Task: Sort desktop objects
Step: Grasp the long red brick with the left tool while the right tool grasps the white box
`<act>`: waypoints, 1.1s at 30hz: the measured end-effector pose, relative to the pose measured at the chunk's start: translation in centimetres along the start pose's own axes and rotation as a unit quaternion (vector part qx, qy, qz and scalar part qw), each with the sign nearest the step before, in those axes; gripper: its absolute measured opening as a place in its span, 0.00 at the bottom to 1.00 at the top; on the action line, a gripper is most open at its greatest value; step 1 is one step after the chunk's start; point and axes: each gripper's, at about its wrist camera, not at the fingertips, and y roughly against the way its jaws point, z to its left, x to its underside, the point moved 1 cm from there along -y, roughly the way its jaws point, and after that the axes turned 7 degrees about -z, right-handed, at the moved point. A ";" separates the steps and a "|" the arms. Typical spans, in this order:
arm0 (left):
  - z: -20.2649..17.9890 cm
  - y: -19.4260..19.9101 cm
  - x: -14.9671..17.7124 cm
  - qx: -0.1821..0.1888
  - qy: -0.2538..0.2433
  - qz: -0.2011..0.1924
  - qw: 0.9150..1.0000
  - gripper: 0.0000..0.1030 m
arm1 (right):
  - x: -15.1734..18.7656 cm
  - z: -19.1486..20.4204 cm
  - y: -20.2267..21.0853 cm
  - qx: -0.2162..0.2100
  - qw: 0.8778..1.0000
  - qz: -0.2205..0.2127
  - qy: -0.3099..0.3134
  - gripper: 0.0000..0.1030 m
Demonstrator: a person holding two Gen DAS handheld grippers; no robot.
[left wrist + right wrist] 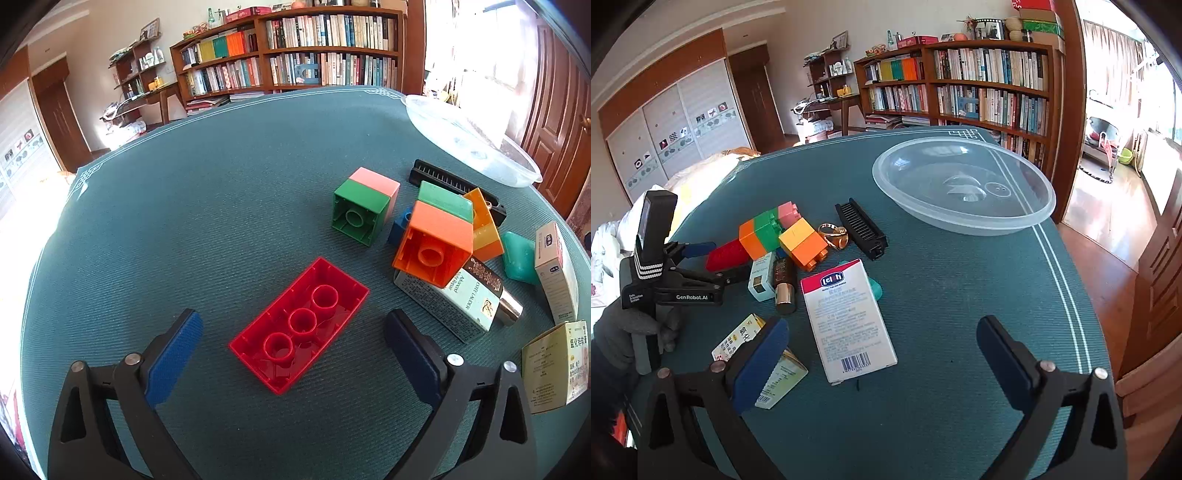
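Straddling the upturned red brick (299, 326), the left gripper (293, 354) is holding its jaws apart; closing squarely across the brick's long walls seems wisest. Farther off, the clear bowl (476, 147) is waiting at the tabletop's far right edge. The right gripper (881, 363) is hanging spread, empty.

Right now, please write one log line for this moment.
left gripper: open, around red brick | right gripper: open, holds nothing | bowl: no toys inside
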 end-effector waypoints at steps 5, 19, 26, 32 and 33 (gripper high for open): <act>-0.1 0.3 -0.2 0.025 0.001 -0.005 1.000 0.67 | 0.2 0.7 -1.2 -0.016 1.000 0.022 0.005 0.76; -1.5 1.3 -0.4 0.028 -0.006 -0.016 0.999 0.40 | 0.5 2.2 -3.7 -0.016 0.998 0.059 0.028 0.63; -1.7 2.1 -0.9 0.024 0.003 -0.019 1.000 0.33 | 1.0 1.9 -3.7 -0.011 0.998 0.057 0.020 0.53; -1.5 4.3 -1.9 0.027 0.017 -0.044 0.999 0.33 | 0.4 0.9 -2.2 -0.010 1.000 0.029 -0.006 0.53; -1.6 4.7 -2.1 0.027 0.015 -0.050 0.998 0.33 | 0.2 0.8 -2.0 -0.007 1.000 0.024 -0.010 0.53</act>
